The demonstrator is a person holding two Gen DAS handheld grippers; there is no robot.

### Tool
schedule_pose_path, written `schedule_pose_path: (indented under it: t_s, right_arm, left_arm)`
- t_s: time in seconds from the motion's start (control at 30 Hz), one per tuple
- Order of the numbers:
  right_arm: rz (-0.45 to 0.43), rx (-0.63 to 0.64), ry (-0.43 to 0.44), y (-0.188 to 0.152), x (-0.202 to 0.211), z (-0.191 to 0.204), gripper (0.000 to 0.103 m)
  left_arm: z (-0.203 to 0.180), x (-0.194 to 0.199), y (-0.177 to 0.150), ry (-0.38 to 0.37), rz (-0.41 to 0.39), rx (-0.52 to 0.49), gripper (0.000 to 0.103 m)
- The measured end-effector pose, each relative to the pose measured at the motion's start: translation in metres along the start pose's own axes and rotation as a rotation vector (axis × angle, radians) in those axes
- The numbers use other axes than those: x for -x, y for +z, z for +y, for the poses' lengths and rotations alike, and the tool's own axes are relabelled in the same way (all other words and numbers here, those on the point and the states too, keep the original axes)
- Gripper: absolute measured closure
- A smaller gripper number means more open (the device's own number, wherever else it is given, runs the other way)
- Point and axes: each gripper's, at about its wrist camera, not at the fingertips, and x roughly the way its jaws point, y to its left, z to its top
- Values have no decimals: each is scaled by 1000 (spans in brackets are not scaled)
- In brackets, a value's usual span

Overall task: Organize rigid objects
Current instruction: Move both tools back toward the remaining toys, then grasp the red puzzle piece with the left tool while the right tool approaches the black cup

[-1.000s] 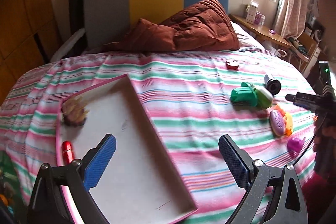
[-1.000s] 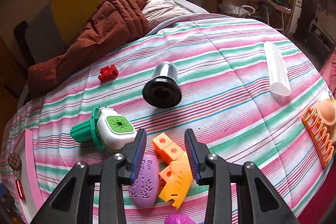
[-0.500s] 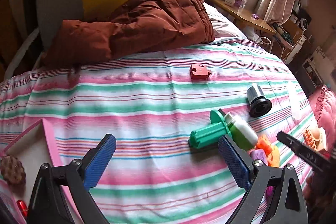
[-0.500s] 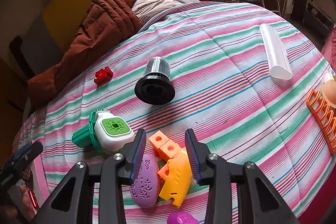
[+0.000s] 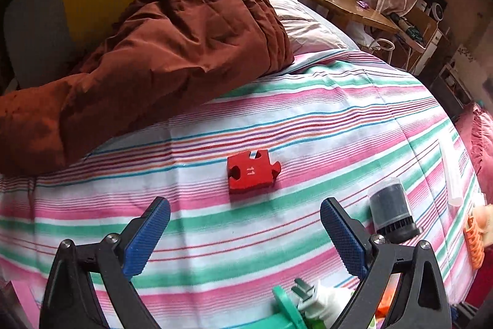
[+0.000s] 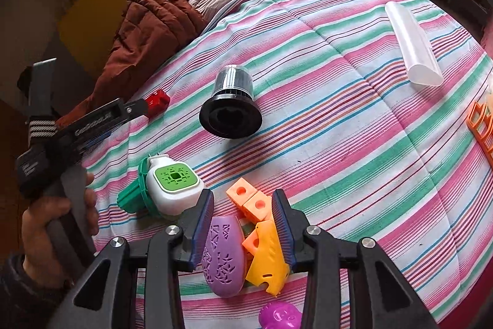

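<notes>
Now we hold the left gripper wide open just short of the red puzzle piece, flat on the striped bed. Our right gripper hangs part-open, empty, above the purple and yellow toys. Pads may skid over that thin piece on soft bedding.

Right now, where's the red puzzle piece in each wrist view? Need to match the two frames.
Left wrist: red puzzle piece lies mid-frame on the striped bedspread, ahead of the open left gripper.
Right wrist: red puzzle piece sits left of centre, partly hidden behind the left gripper's tip.
Shared landmark: the black cylinder, to the piece's right in both views.
</notes>
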Motion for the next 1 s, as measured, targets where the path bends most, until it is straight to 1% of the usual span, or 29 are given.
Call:
schedule_pose_path:
  t_s: [0.13, 0.2, 0.23, 0.27, 0.3, 0.33, 0.37, 0.43, 0.5, 0.57, 0.6, 0.67, 0.73, 0.87, 1.0]
  right_arm:
    - [12, -22, 28, 1, -1, -1, 63]
    - [14, -28, 39, 1, -1, -1, 63]
    - [15, -28, 43, 0, -1, -1, 63]
    - [17, -26, 45, 0, -2, 0, 63]
    - [19, -28, 45, 0, -2, 0, 63]
    - [22, -32, 48, 0, -3, -1, 63]
    - [25, -35, 52, 0, -4, -1, 63]
    - [25, -39, 53, 1, -4, -2, 63]
    - [21, -42, 52, 1, -3, -2, 63]
    - [18, -49, 50, 1, -3, -5, 63]
    - [21, -59, 54, 2, -3, -7, 63]
    - [29, -84, 60, 2, -4, -12, 63]
    - [33, -101, 54, 3, -5, -16, 63]
    - [28, -105, 46, 3, -4, -18, 63]
    - [24, -88, 19, 1, -4, -16, 63]
  left_arm:
    - [-7, -24, 11, 32, 16, -15, 5]
    - [-9, -35, 14, 45, 25, -18, 8]
    - [-9, -41, 15, 40, 36, -22, 18]
    - [-8, -46, 14, 40, 53, -21, 34]
    - [-8, -47, 14, 57, 45, -26, 35]
    - [-8, -45, 15, 47, 22, -29, 50]
    - [-6, -44, 15, 32, 18, -24, 55]
    - [-2, -43, 14, 8, 18, -20, 55]
    - [0, -38, 9, 12, 17, -37, 55]
    - [8, -28, 2, 5, 15, -20, 55]
    - [14, -20, -3, 7, 6, -4, 55]
    - [26, -4, -16, 35, -5, 14, 55]
    - [36, 14, -34, 47, -10, 28, 55]
    - [48, 54, -79, 98, -25, 24, 55]
    - [53, 87, -127, 83, -31, 54, 55]
